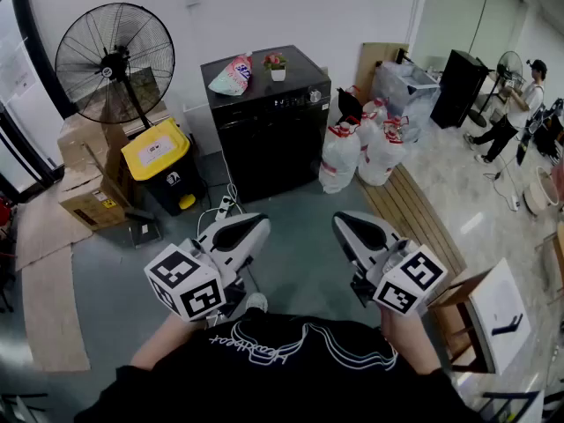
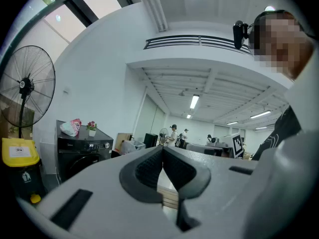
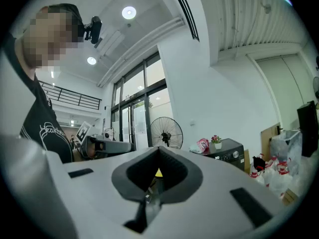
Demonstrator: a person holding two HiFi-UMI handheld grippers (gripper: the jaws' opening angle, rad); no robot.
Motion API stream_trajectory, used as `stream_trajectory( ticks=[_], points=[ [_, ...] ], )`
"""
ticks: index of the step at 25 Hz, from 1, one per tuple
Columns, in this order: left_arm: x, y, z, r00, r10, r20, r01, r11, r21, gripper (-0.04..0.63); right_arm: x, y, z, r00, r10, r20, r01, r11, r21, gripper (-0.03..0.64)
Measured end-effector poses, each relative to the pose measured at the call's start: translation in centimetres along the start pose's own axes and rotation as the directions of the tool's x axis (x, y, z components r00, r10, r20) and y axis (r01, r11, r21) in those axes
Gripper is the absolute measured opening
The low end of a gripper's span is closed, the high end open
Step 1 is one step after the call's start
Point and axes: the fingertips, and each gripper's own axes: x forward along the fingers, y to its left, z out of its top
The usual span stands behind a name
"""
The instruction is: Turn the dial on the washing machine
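The black washing machine (image 1: 269,126) stands against the far wall, a few steps ahead of me. Its round silver dial (image 1: 315,96) sits on the front control strip at the right. The dial (image 2: 106,145) shows small in the left gripper view and the dial (image 3: 236,154) shows again in the right gripper view. My left gripper (image 1: 254,225) and right gripper (image 1: 345,222) are held side by side at chest height, far short of the machine. Both are shut with nothing between the pads. The left gripper (image 2: 162,151) and the right gripper (image 3: 159,151) each show closed tips in their own views.
A detergent bag (image 1: 233,76) and a small flower pot (image 1: 278,63) sit on the machine. A big floor fan (image 1: 115,60), a yellow-lidded bin (image 1: 157,152) and cardboard boxes (image 1: 84,192) stand at its left. White sacks (image 1: 361,152) and a wooden pallet (image 1: 410,210) lie at its right. A person (image 1: 515,104) stands far right.
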Motion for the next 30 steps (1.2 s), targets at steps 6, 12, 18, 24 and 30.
stream_trajectory(
  ticks=[6, 12, 18, 24, 30],
  points=[
    [0.5, -1.4, 0.0, 1.000, -0.006, 0.000, 0.006, 1.000, -0.012, 0.005, -1.4, 0.3, 0.1, 1.000, 0.003, -0.008, -0.003, 1.000, 0.000, 0.003],
    [0.9, -2.4, 0.2, 1.000, -0.016, 0.001, 0.016, 1.000, 0.003, 0.005, -3.0, -0.3, 0.8, 0.998, -0.053, 0.015, 0.054, 0.998, -0.014, 0.003],
    [1.1, -2.8, -0.4, 1.000, -0.020, -0.006, 0.020, 1.000, -0.008, 0.005, -4.3, -1.1, 0.4, 0.995, -0.104, 0.013, 0.104, 0.994, -0.024, 0.038],
    [1.2, -2.4, -1.0, 1.000, -0.024, -0.010, 0.023, 0.999, -0.027, 0.005, -4.5, -1.5, -0.5, 0.991, -0.132, -0.005, 0.132, 0.991, -0.035, 0.165],
    [1.9, -0.7, -0.8, 1.000, -0.027, 0.004, 0.027, 0.999, -0.031, 0.005, -3.7, -3.4, -0.5, 0.980, -0.198, -0.007, 0.197, 0.978, -0.066, 0.295]
  ],
)
